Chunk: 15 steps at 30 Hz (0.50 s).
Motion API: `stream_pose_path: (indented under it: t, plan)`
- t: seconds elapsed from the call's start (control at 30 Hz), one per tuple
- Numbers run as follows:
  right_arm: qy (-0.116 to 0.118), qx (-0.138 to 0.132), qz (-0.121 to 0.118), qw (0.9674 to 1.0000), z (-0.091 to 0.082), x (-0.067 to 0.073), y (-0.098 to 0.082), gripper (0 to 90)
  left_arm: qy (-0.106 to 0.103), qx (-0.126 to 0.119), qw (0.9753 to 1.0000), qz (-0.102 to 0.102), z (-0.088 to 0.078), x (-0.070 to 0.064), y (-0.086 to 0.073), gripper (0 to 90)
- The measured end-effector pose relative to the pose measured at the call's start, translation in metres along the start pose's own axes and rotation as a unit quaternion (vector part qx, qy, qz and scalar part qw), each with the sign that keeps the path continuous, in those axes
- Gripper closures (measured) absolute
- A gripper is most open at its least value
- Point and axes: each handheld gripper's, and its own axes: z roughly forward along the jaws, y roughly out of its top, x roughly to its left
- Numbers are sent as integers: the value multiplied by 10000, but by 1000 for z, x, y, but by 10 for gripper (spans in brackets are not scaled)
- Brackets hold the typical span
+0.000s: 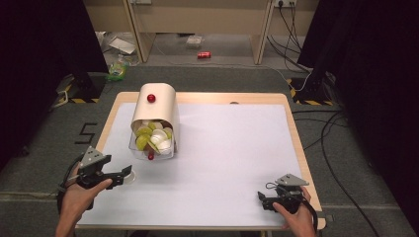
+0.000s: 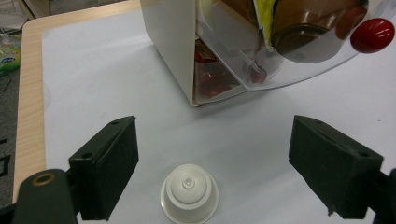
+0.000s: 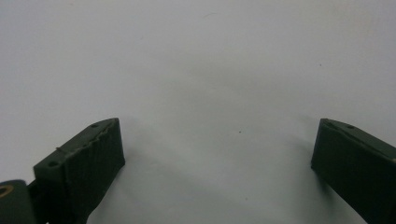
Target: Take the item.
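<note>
White capsule (image 2: pixel 189 195) sat upside down on the white sheet (image 1: pixel 232 148), between the left gripper's (image 2: pixel 212 170) jaws but touching neither. Jaws were spread wide, nothing held; looked like it was either just set down or about to be picked, can't say which.

Just past the fingertips: the dispenser (image 1: pixel 158 106), a cream box with a clear front bin (image 2: pixel 289 56) and a red knob (image 2: pixel 372 35). Bin held more capsules (image 1: pixel 153 137), green and white, so by my read most of the unloading, if that was the job, was left. One capsule out, the rest in.

Right gripper (image 1: pixel 269 201) was well apart, near the table's (image 1: pixel 291 128) front right edge. Its jaws were wide open too, bare sheet between them, idle.

Writing: nothing legible on capsule or dispenser. A "5" (image 1: pixel 87 132) was marked on the floor left of the table. Red can (image 1: pixel 204 55) lay on the floor beyond; label too small to read.
</note>
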Motion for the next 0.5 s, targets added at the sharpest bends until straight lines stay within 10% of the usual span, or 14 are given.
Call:
stream_pose_path:
  t: [0.5]
  plan:
    - [2, -3, -29, 10000, 0, 0, 0, 28, 53, -139, 9999, -68, 1, -1, 6, 155]
